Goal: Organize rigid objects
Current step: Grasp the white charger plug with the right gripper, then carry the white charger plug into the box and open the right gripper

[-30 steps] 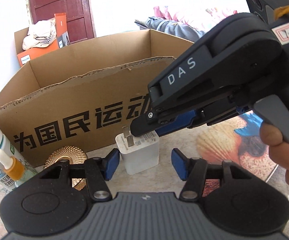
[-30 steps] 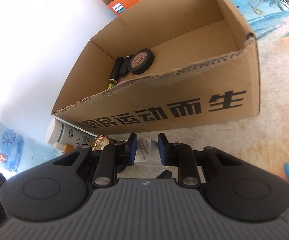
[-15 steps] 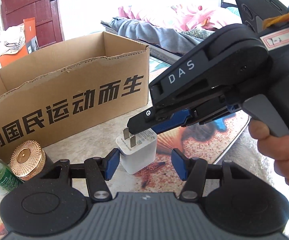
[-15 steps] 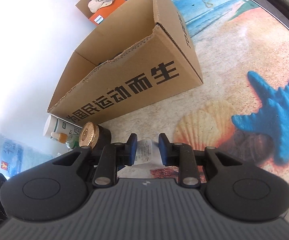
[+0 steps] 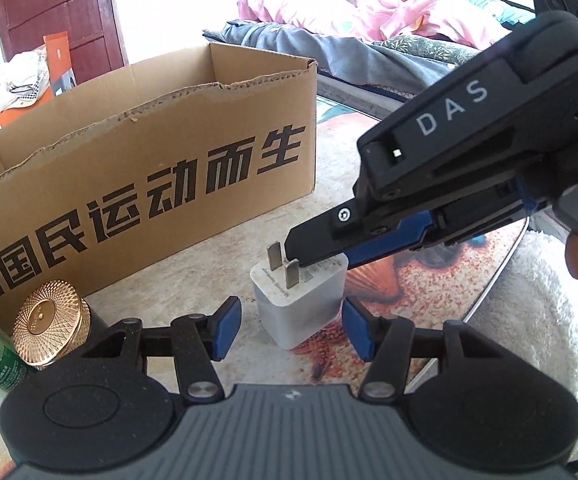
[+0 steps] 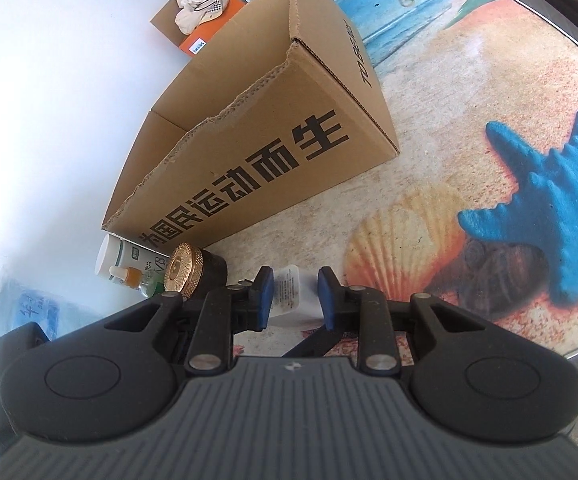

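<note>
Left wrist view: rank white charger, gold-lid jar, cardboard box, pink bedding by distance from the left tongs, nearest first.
1. white charger: between the open left tongs, prongs up, right tongs at its top.
2. gold-lid jar: left of them, against the box front.
3. cardboard box: behind the jar, upper left.
4. pink bedding: far back, top centre-right.

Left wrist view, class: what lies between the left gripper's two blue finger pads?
The white charger plug, prongs up, untouched by the left gripper; the right gripper straddles it.
</note>
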`<state>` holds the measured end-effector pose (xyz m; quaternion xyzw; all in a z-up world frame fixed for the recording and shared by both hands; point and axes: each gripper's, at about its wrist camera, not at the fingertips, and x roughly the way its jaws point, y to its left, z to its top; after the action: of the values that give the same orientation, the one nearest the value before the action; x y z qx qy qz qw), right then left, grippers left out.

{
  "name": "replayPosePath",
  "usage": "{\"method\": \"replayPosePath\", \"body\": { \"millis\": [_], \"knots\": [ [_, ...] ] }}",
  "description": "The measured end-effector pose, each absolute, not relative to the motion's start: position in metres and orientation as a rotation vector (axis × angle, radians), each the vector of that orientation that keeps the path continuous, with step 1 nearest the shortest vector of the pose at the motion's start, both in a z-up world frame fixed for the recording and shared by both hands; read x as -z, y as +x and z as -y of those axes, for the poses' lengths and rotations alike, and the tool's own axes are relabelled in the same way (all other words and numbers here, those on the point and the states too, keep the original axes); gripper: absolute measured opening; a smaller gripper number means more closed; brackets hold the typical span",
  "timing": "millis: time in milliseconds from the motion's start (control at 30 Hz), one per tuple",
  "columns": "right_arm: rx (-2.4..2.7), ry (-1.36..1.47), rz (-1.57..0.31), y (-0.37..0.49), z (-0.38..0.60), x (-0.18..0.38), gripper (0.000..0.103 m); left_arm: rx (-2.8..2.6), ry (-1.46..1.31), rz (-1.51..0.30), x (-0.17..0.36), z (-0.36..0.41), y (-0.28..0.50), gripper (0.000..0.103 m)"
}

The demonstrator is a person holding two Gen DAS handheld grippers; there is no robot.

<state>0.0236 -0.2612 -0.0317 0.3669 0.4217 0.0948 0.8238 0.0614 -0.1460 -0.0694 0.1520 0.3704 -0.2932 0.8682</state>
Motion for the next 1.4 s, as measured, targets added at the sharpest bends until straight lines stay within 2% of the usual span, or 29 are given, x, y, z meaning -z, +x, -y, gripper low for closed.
{"method": "replayPosePath", "body": {
  "millis": [67,467,833,1133,1400],
  "knots": [
    [-0.206,0.779,-0.894,0.024,0.26,0.032,0.025,0.625,0.299,-0.781,0.07,0.146,0.062,0.046],
    [-0.223,0.755,-0.862,0.019,0.25,0.014,0.023,0.584,0.262,-0.767,0.051,0.134,0.056,0.045],
    [-0.346,0.639,-0.695,0.037,0.221,-0.074,0.023,0.491,0.23,-0.63,-0.032,0.104,0.061,0.045],
    [-0.409,0.551,-0.67,0.121,0.211,-0.124,0.023,0.417,0.183,-0.658,-0.084,0.097,0.136,0.045],
    [-0.381,0.578,-0.853,0.238,0.231,-0.096,0.023,0.373,0.089,-0.866,-0.057,0.105,0.241,0.045]
  ]
}}
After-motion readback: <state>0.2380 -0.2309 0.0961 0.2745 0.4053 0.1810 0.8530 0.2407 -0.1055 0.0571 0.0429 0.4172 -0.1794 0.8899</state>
